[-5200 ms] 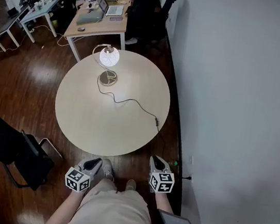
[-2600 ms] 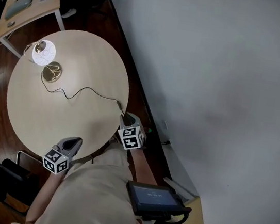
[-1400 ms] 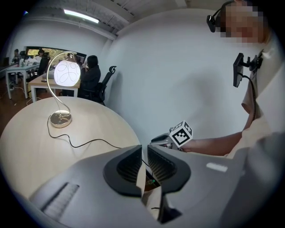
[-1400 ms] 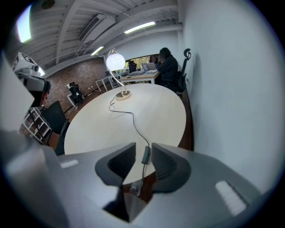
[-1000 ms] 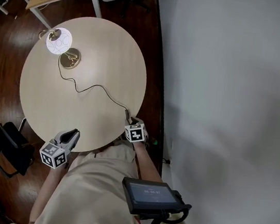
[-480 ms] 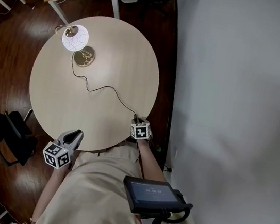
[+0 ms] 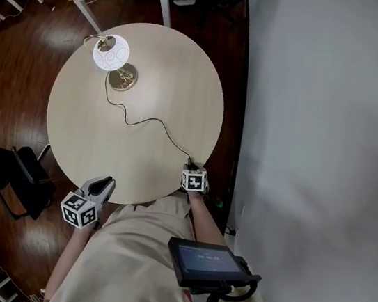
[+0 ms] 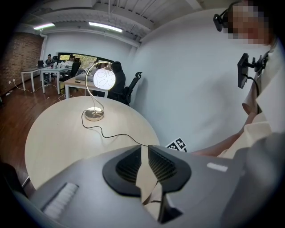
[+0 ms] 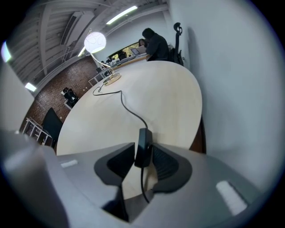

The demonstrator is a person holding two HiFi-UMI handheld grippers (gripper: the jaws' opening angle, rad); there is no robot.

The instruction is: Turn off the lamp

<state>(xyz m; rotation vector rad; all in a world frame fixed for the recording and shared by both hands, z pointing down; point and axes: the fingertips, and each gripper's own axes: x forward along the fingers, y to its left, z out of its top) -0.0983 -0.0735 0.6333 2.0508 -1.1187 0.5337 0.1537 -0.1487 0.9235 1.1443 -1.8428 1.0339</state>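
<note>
Jaws of right gripper (image 7: 190, 166), pitched down at five o'clock on table (image 7: 74, 116), have just been opening, spread around switch (image 9: 143, 147); left gripper (image 7: 106, 181), seven o'clock, barely parted

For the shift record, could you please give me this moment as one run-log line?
lamp: lit | right tool: jaws just been opening, cord switch between them, at table edge | left tool: empty

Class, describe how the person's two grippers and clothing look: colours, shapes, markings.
The left gripper and right gripper are grey plastic, each with two jaws lined with black ribbed pads. Each carries a white cube printed with black square markers. The person wears a beige top.
</note>
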